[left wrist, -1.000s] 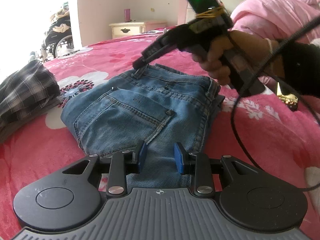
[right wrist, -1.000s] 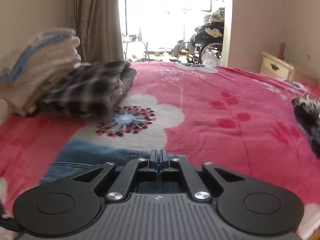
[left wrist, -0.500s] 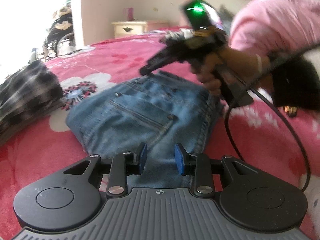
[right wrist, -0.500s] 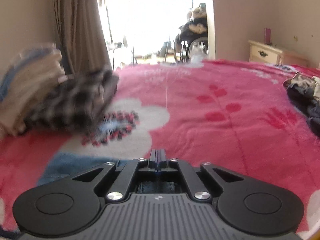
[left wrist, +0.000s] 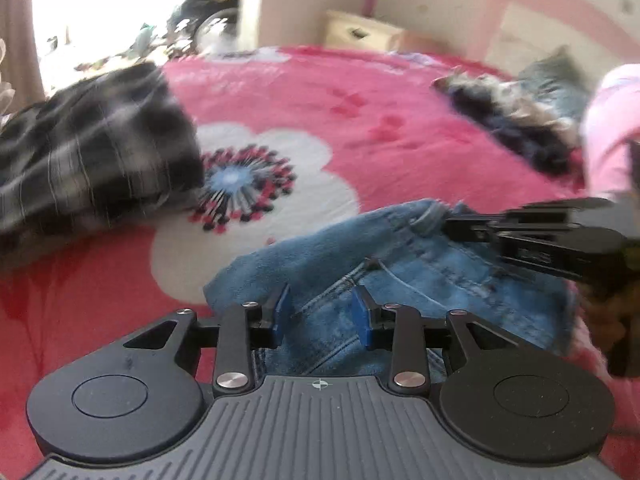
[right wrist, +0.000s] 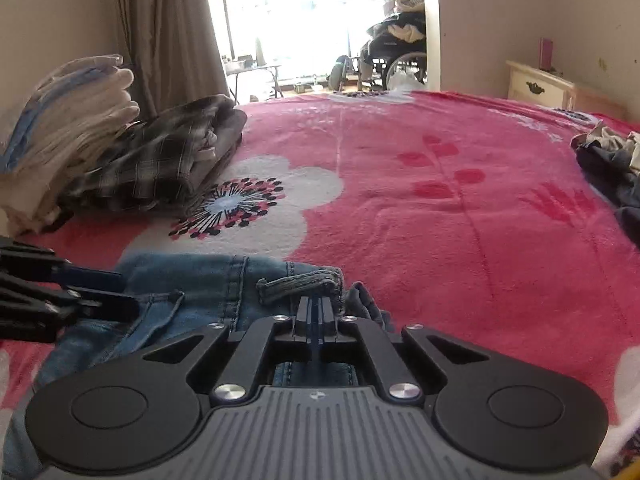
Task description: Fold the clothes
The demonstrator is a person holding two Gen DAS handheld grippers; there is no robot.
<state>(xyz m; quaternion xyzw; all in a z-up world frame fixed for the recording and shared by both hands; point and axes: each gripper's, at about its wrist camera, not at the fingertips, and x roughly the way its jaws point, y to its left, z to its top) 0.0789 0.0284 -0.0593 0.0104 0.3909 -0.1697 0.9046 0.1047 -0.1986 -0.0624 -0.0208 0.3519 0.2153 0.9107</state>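
Folded blue jeans (left wrist: pixel 400 264) lie on the pink flowered blanket (left wrist: pixel 360 120). My left gripper (left wrist: pixel 320 312) hovers over their near edge; its jaws are opening, the blue pads (left wrist: pixel 280 312) stand apart with denim below them and nothing pinched. My right gripper (left wrist: pixel 450 226) comes in from the right at the waistband corner, which looks slightly raised. In the right wrist view the right gripper (right wrist: pixel 316 308) is shut, with the waistband and a belt loop (right wrist: pixel 296 280) bunched at its tips. The left gripper (right wrist: pixel 116 292) shows at the left over the jeans (right wrist: pixel 192 280).
A folded plaid garment (right wrist: pixel 160 160) and a stack of pale folded clothes (right wrist: pixel 72 120) sit at the far left. A dark heap of clothes (right wrist: pixel 612 168) lies at the right. Beyond the bed stand a nightstand (right wrist: pixel 536 88) and a wheelchair (right wrist: pixel 396 52). A pink sleeve (left wrist: pixel 608 132) is at right.
My left gripper has swung sideways across the jeans and rolled, so the plaid garment and flower print now fill its view. Its pads stand a little wider. The right gripper stays shut at the waistband.
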